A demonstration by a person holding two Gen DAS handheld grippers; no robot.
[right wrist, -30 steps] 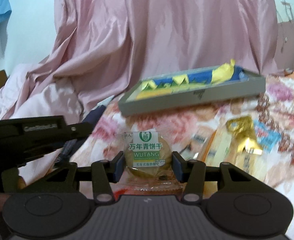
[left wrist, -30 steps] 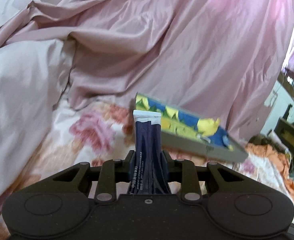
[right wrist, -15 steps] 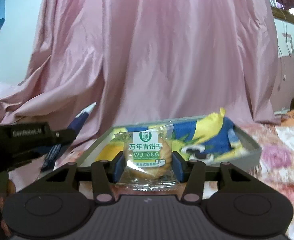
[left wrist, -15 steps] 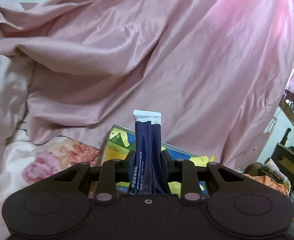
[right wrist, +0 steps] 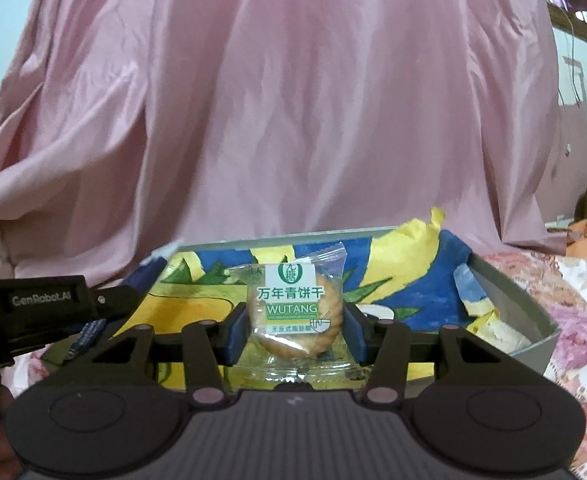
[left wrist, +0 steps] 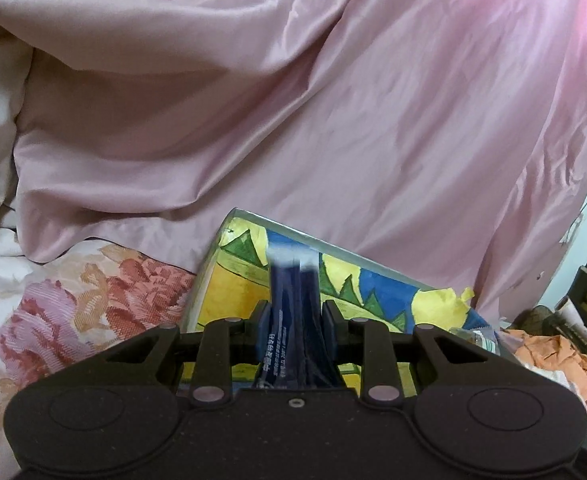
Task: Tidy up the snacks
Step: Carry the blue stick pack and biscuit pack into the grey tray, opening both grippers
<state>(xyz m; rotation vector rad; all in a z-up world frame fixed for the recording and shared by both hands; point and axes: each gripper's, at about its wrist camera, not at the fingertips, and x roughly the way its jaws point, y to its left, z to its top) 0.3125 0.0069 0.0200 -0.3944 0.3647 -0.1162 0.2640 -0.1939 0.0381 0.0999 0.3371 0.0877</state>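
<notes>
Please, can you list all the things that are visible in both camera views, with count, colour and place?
box: one, grey walls, yellow, blue and green lining, on the bed just ahead of both grippers.
dark sachet: one, navy, between the left fingers.
biscuit packet: one, clear with green and white label, between the right fingers.
pink sheet: one, draped behind the box.
floral bedcover: one, white and pink, under the box.
orange cloth: one, far right.
left gripper: black, shut on the sachet.
right gripper: black, shut on the packet.
</notes>
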